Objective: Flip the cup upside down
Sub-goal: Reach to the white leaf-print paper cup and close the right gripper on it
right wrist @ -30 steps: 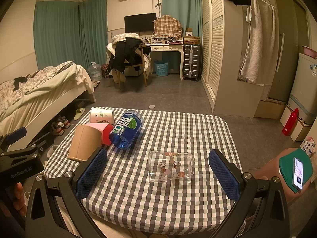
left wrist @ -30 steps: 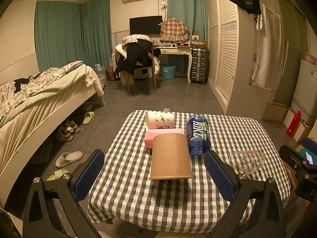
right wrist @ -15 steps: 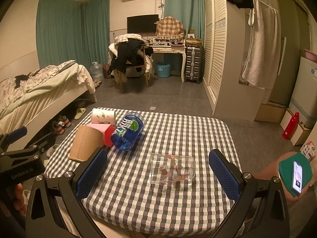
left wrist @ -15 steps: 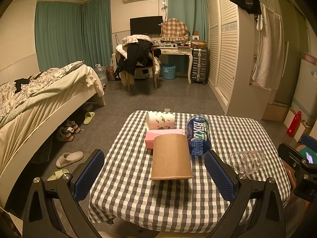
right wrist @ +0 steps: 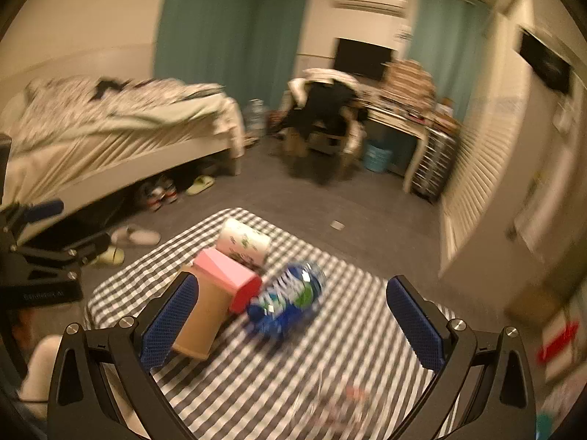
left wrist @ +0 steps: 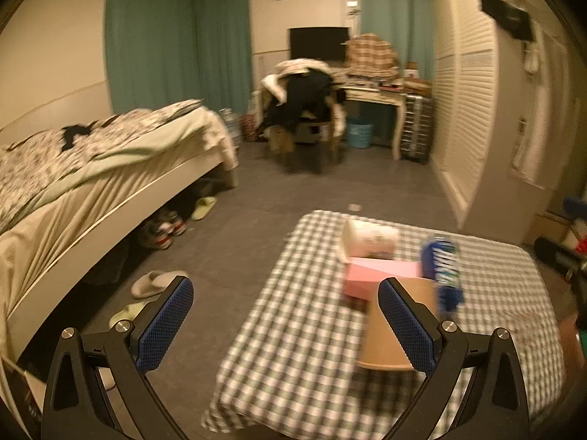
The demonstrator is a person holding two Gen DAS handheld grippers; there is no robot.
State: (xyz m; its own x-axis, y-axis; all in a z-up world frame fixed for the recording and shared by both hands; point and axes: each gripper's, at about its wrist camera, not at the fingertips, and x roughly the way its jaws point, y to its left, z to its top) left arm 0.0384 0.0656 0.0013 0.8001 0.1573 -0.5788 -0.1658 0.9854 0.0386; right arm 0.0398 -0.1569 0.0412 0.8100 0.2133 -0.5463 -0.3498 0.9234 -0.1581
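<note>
A brown paper cup (left wrist: 381, 333) lies on its side on the checked table (left wrist: 293, 330), partly behind my left gripper's right finger; it also shows in the right wrist view (right wrist: 201, 326). A white patterned cup (left wrist: 368, 238) lies on its side at the far edge, also in the right wrist view (right wrist: 244, 244). A clear glass cup (right wrist: 341, 403) lies blurred at the near edge below my right gripper. My left gripper (left wrist: 286, 326) is open and empty, over the table's left edge. My right gripper (right wrist: 290, 322) is open and empty above the table.
A pink box (left wrist: 378, 282) and a blue bottle (left wrist: 442, 267) lie beside the cups. A bed (left wrist: 91, 168) stands at the left with shoes and slippers (left wrist: 154, 282) on the floor. A chair with clothes (left wrist: 304, 110), a desk and a wardrobe (left wrist: 462, 110) stand behind.
Both views have swung left and are blurred. The brown cup now sits to the right in the left view. The glass cup has dropped to the bottom of the right view.
</note>
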